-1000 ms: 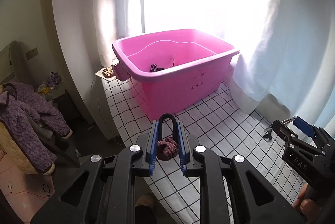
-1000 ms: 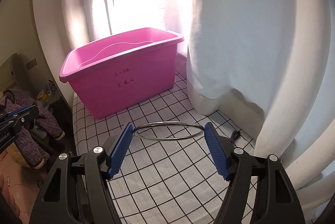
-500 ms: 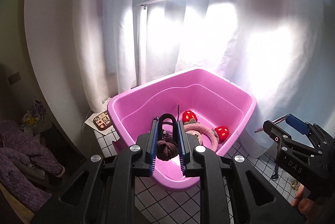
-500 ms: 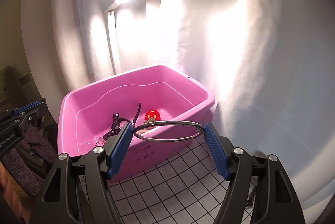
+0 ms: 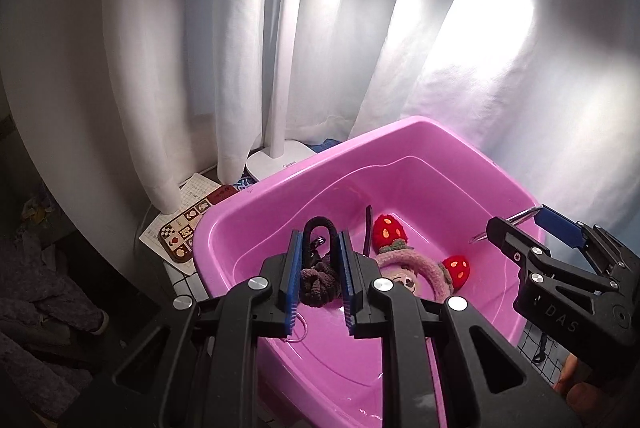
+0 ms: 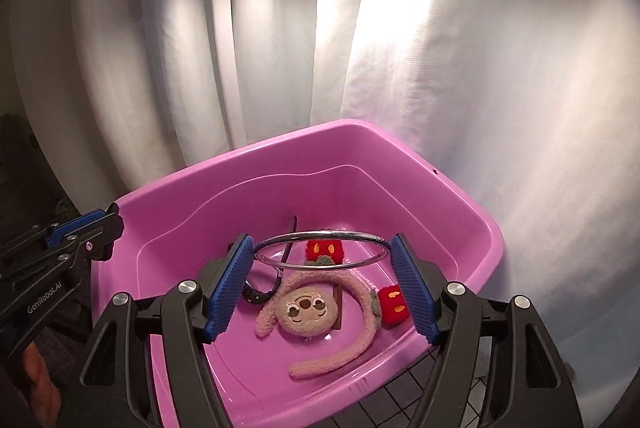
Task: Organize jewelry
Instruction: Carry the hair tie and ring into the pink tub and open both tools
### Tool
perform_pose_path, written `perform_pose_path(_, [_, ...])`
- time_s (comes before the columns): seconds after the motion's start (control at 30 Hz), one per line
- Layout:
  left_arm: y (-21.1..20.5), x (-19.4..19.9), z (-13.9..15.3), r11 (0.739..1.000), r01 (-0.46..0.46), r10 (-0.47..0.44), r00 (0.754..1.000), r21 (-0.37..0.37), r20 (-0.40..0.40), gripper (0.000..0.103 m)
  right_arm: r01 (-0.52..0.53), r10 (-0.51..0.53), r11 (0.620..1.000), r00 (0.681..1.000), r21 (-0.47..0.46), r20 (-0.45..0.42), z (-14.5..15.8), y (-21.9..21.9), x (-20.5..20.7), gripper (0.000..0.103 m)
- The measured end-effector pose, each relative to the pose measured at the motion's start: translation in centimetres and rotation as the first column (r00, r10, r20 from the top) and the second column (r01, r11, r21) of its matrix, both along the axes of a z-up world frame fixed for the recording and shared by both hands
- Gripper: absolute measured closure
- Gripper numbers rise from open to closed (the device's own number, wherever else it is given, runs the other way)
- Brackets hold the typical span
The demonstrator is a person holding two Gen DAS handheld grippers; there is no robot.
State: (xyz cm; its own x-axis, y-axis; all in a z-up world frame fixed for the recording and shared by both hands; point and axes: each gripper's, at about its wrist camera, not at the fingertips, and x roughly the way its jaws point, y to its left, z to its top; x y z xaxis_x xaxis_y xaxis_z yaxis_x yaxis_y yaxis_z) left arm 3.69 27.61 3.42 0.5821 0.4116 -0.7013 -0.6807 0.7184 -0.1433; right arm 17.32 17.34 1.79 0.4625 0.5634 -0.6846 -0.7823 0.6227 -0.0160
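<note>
Over the glossy pink plastic tub (image 6: pixel 460 224), the left gripper (image 5: pixel 320 272) pinches a fuzzy brown hair tie (image 5: pixel 318 280); the right gripper (image 6: pixel 322 284), jaws wide, clasps a thin metal bangle (image 6: pixel 320 248) at frame centre.

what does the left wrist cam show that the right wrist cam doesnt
Only the left wrist view shows the brown hair tie clamped in the left gripper, the lamp base, and the checkered card beside the bin.

Only the right wrist view shows the metal bangle spanning the right gripper in full, the black watch, and the plush face on the pink headband.

Both show the pink bin under both grippers, the headband with its red mushrooms, the white curtain, and the lit lamp bar.
</note>
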Motion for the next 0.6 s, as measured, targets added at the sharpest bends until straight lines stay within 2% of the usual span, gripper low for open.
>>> perform_pose_path(0.23, [2.6, 2.3, -3.0, 0.992, 0.018, -0.027, 0.997, -0.122, -0.076, 0.084, 0.022, -0.031, 0.996, 0.994, -0.083, -0.104, -2.4, 2.9, 2.8, 0.035])
perform_pose_path(0.37, [3.3, 2.6, -4.2, 0.987, 0.008, -0.025, 0.994, -0.157, -0.109, 0.077, 0.043, -0.057, 0.993, 0.990, -0.114, -0.131, -3.4, 3.4, 3.6, 0.035])
perform_pose_path(0.47, [3.5, 2.6, -4.7, 0.988, 0.000, -0.020, 0.991, -0.156, -0.131, 0.075, 0.061, -0.080, 0.990, 0.987, -0.131, -0.143, -3.9, 3.6, 4.3, 0.035])
perform_pose_path(0.6, [3.2, 2.6, -4.5, 0.991, 0.009, -0.029, 0.989, -0.137, -0.145, 0.057, 0.101, -0.125, 0.978, 0.984, -0.180, -0.124, -4.3, 3.9, 4.8, 0.034])
